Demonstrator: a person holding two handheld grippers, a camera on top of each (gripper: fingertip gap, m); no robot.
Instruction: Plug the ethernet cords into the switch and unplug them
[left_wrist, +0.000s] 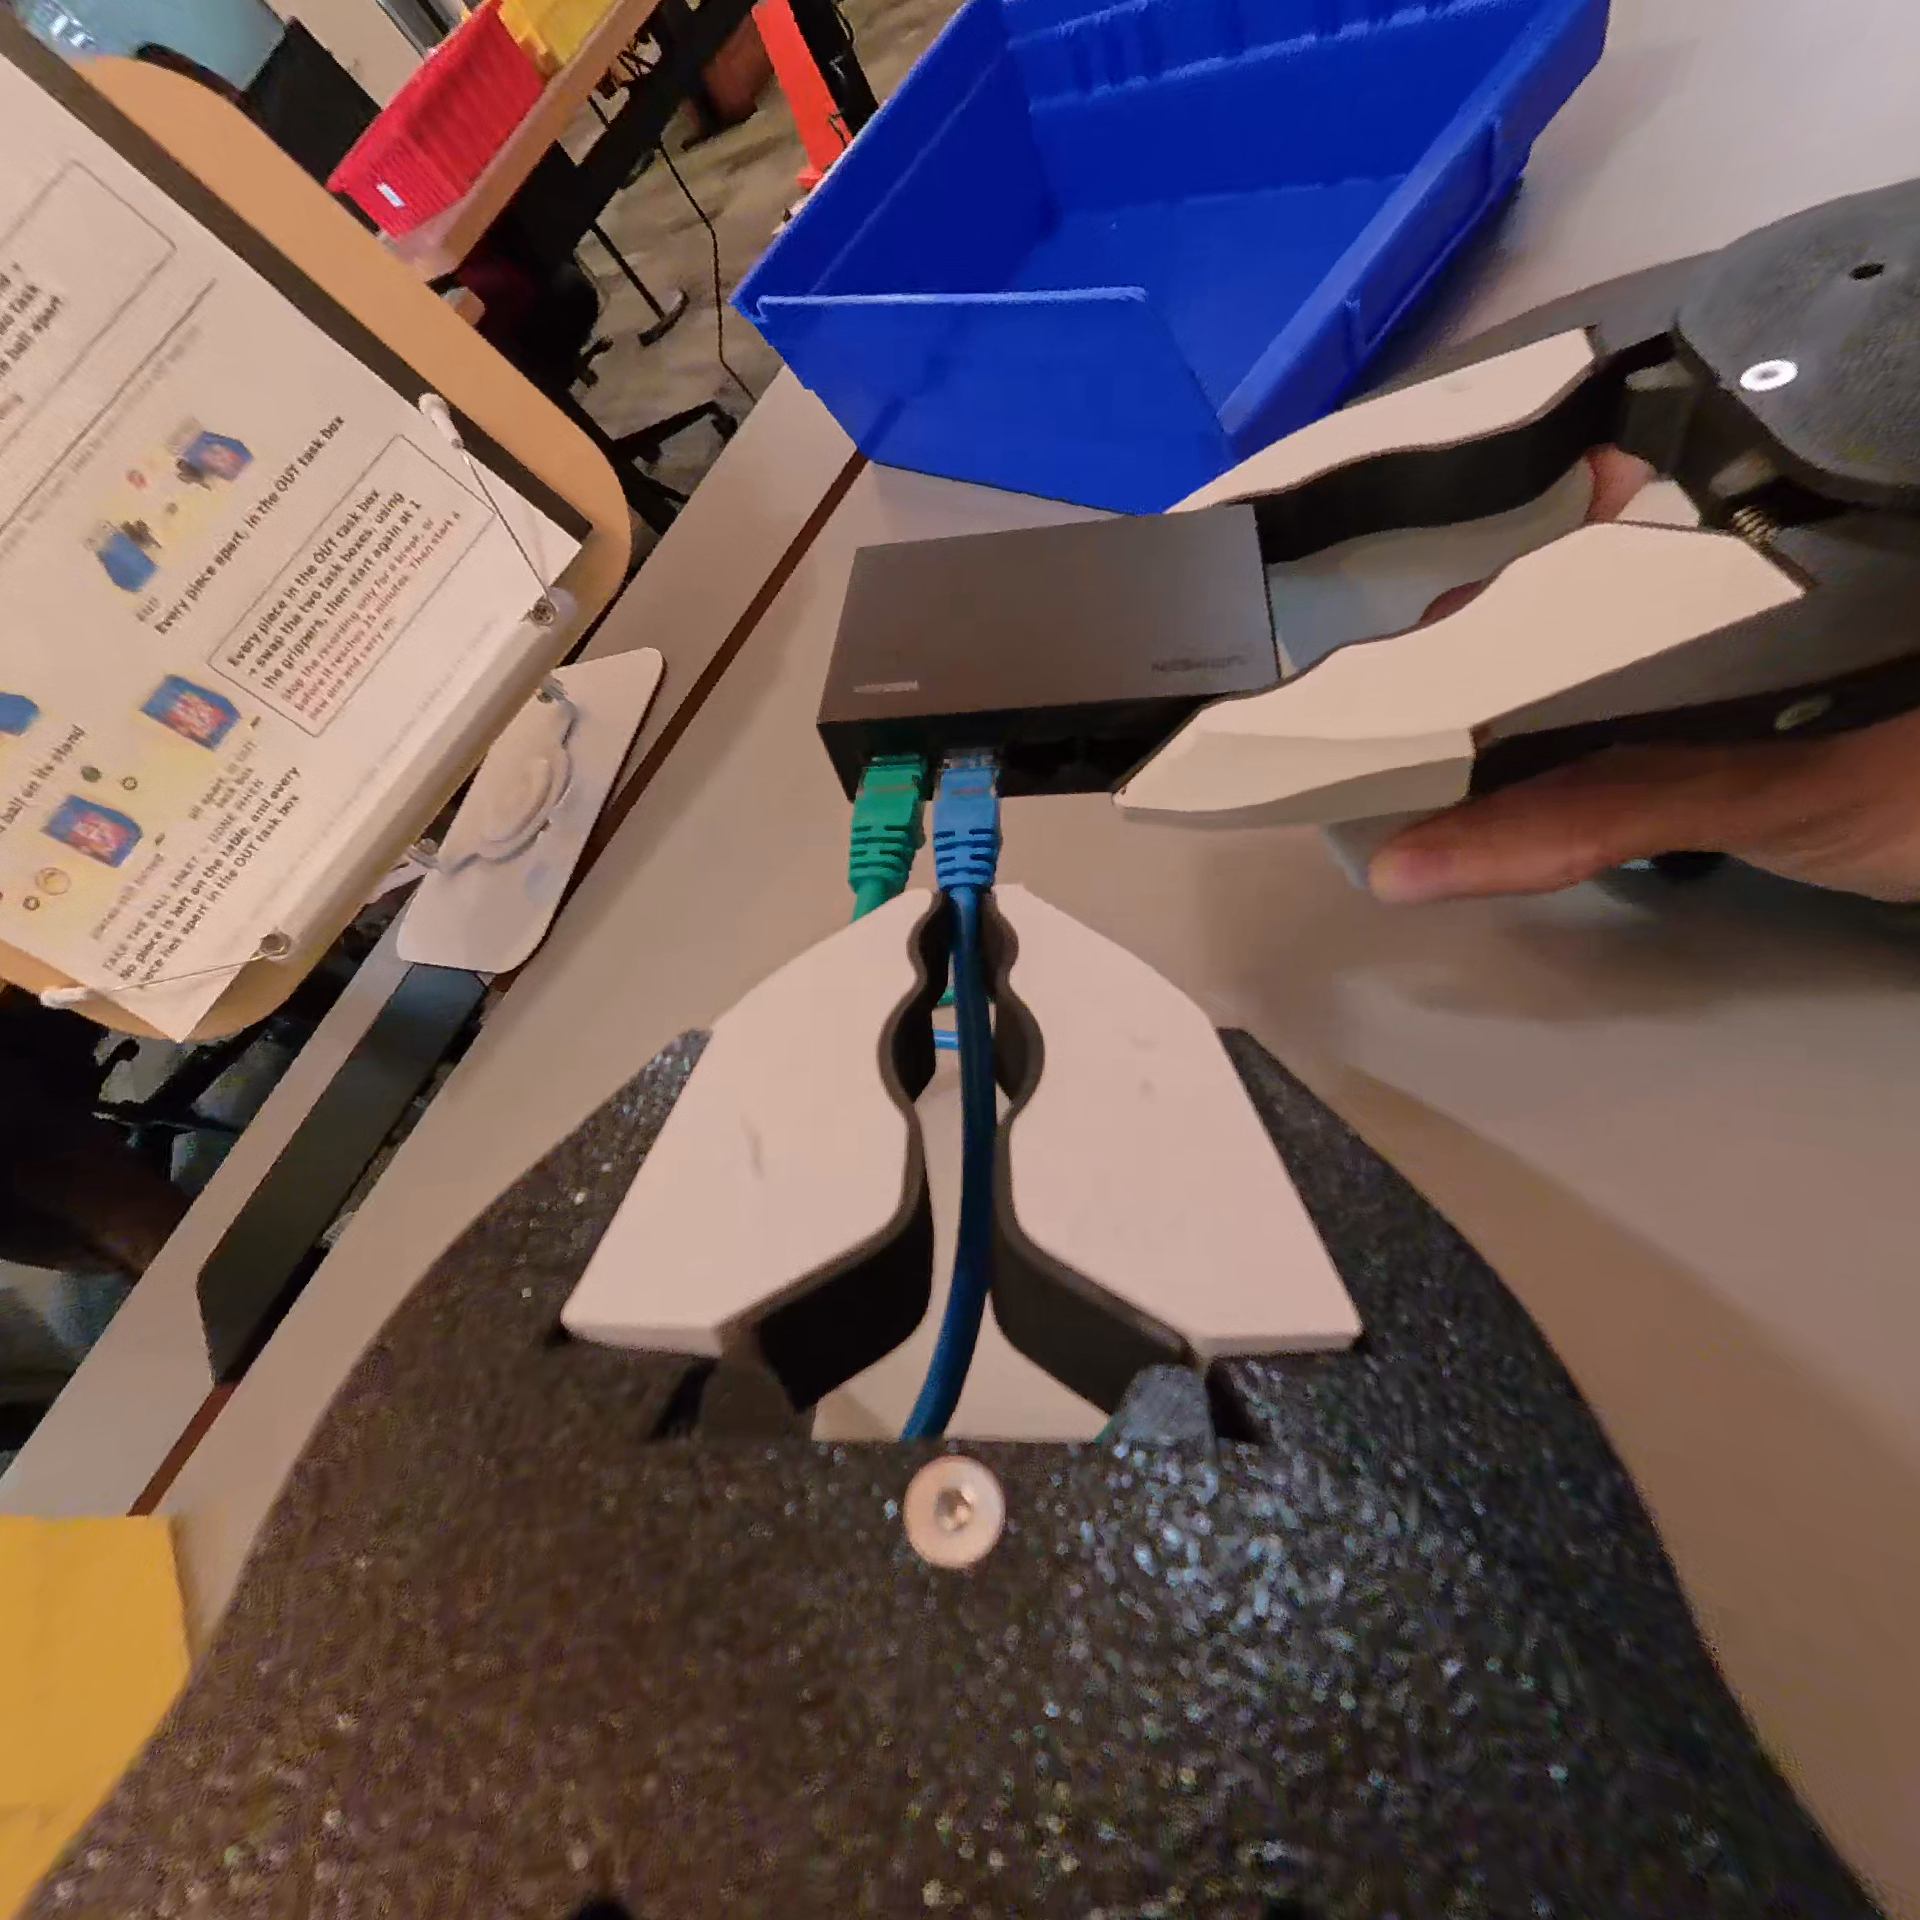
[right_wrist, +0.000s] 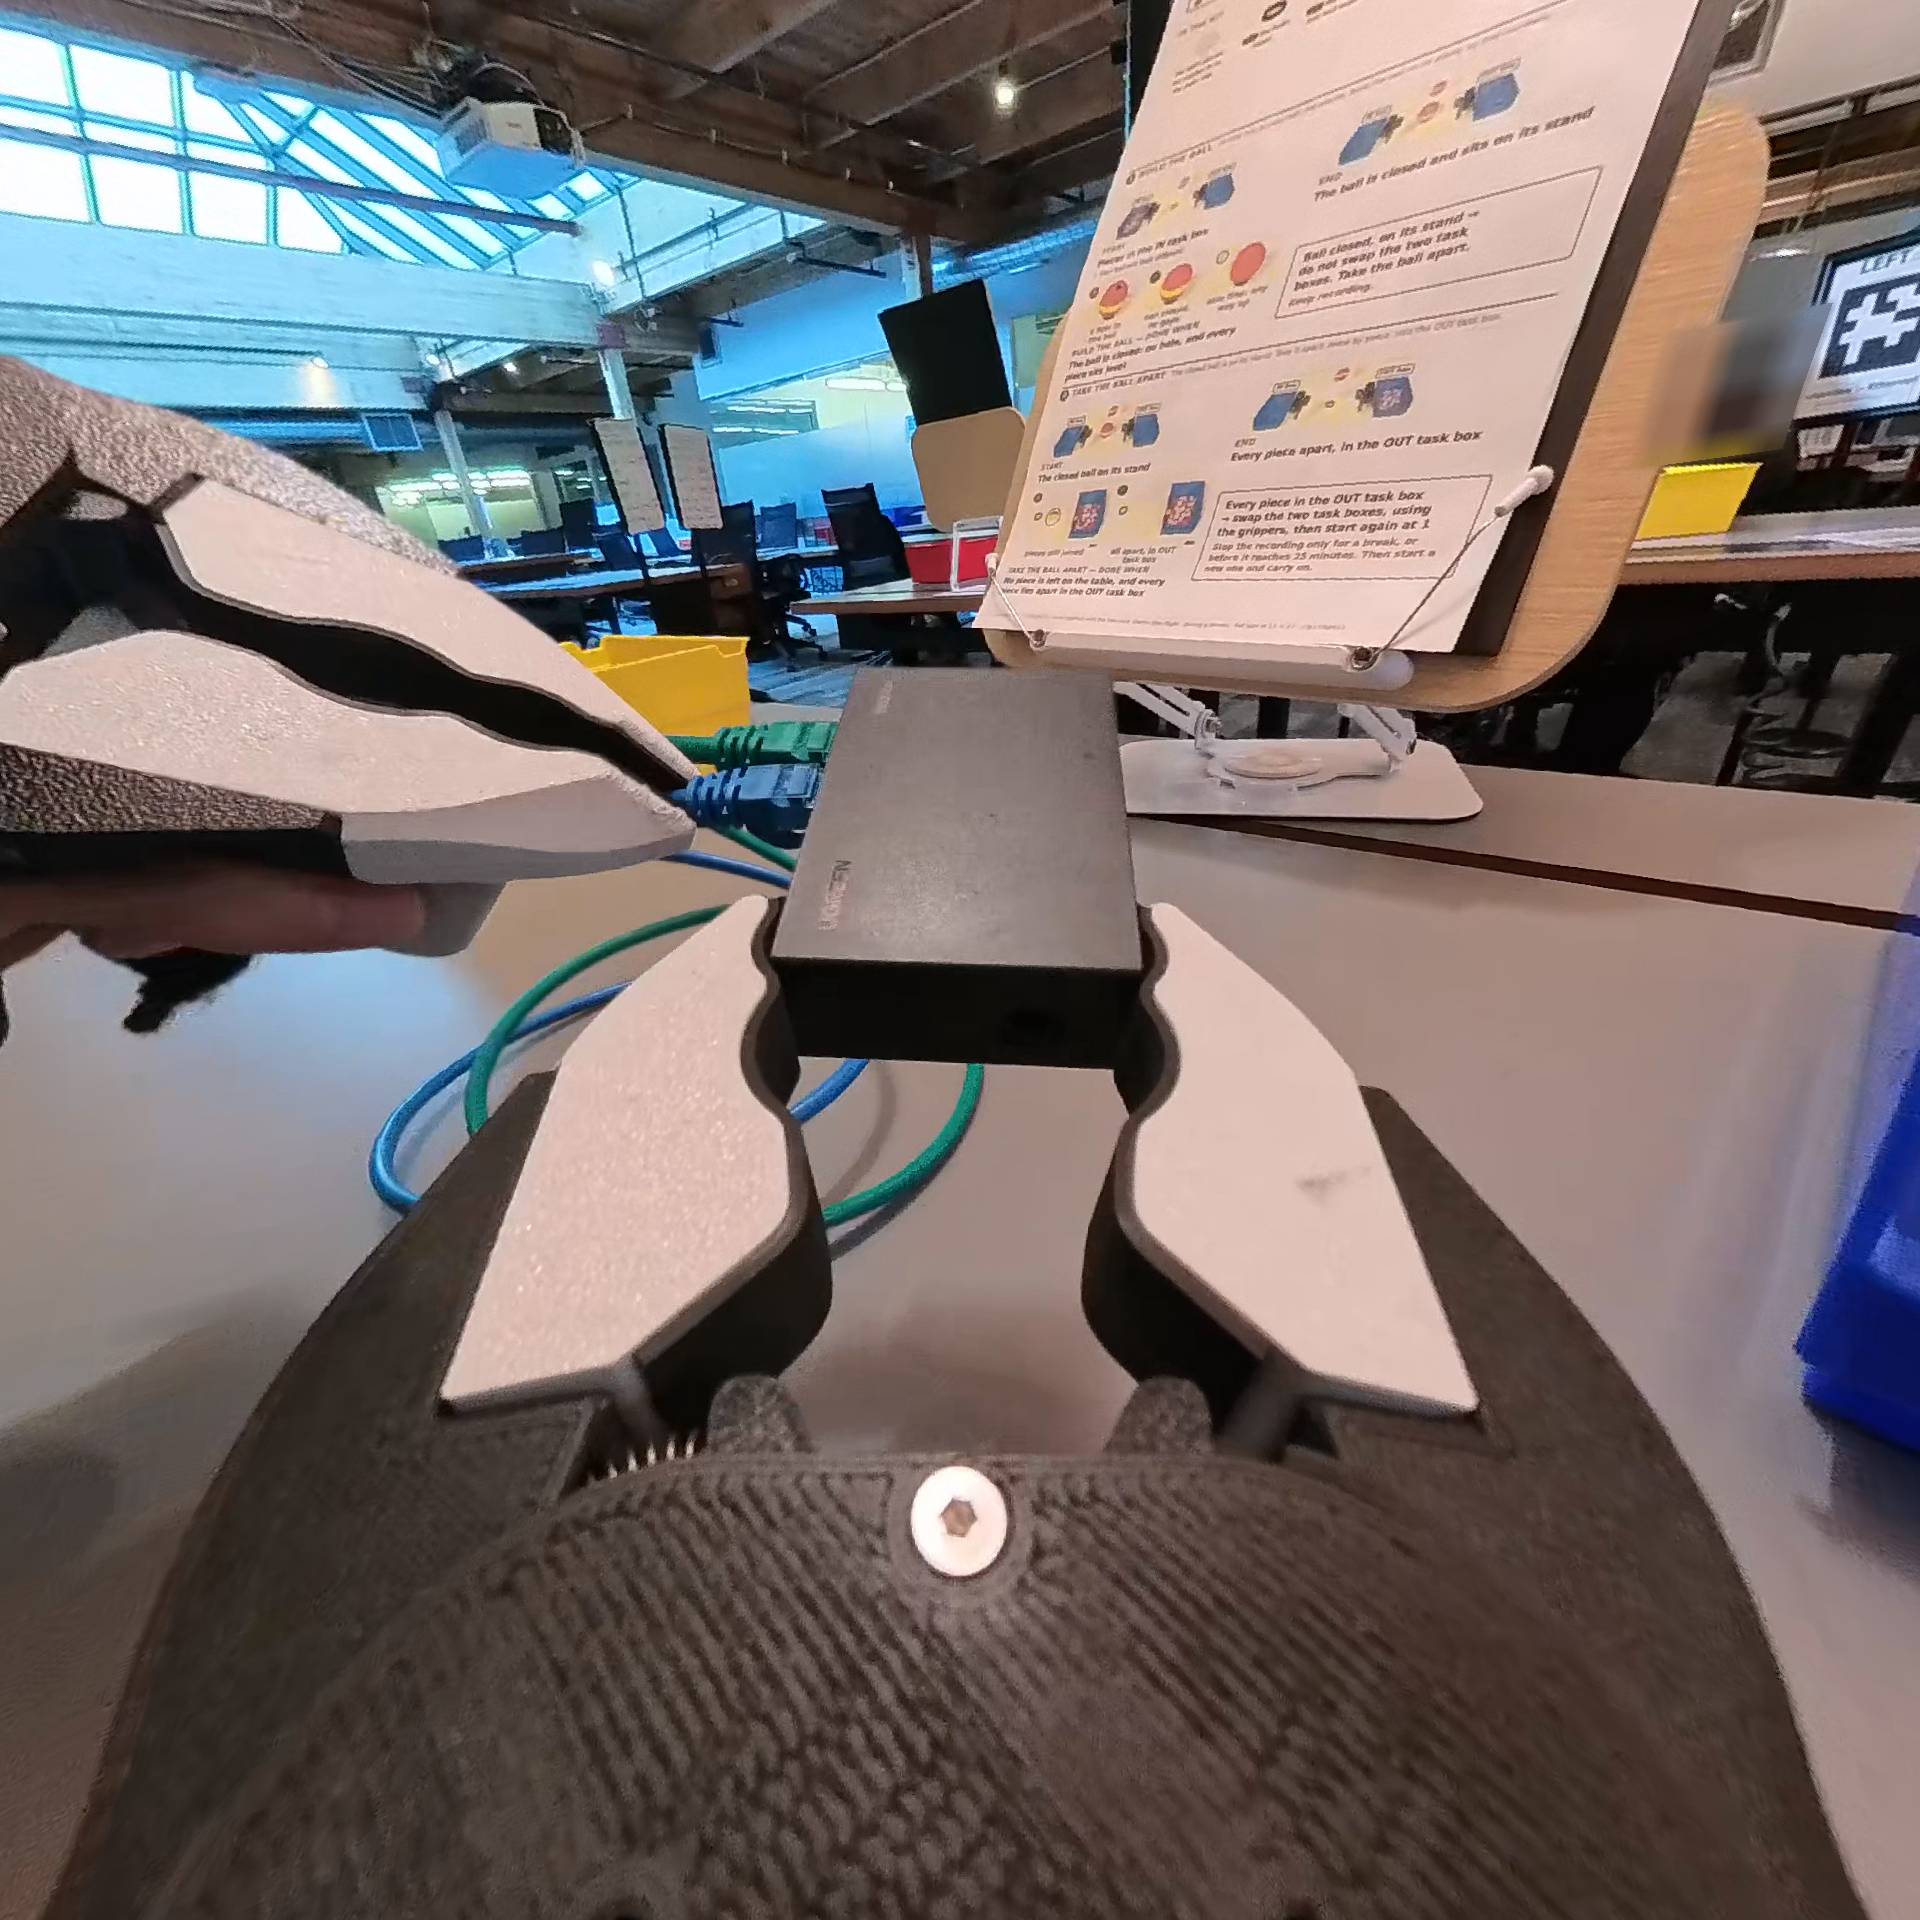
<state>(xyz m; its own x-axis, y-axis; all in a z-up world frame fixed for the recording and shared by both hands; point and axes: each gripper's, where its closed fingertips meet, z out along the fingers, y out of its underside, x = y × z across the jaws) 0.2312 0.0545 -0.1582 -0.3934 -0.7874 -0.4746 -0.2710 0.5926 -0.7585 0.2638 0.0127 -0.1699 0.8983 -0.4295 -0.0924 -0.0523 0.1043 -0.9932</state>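
A black switch lies on the grey table. A green ethernet plug and a blue ethernet plug sit side by side in its front ports. My left gripper is shut on the blue cord just behind its plug. My right gripper is shut on the switch, one finger on each side of its end. In the right wrist view the left gripper comes in from the left at the blue plug, with the green plug beyond. Both cords loop on the table under the switch.
A blue bin stands right behind the switch and shows at the right edge of the right wrist view. A wooden stand with an instruction sheet stands at the table's left edge. A hand holds the right gripper.
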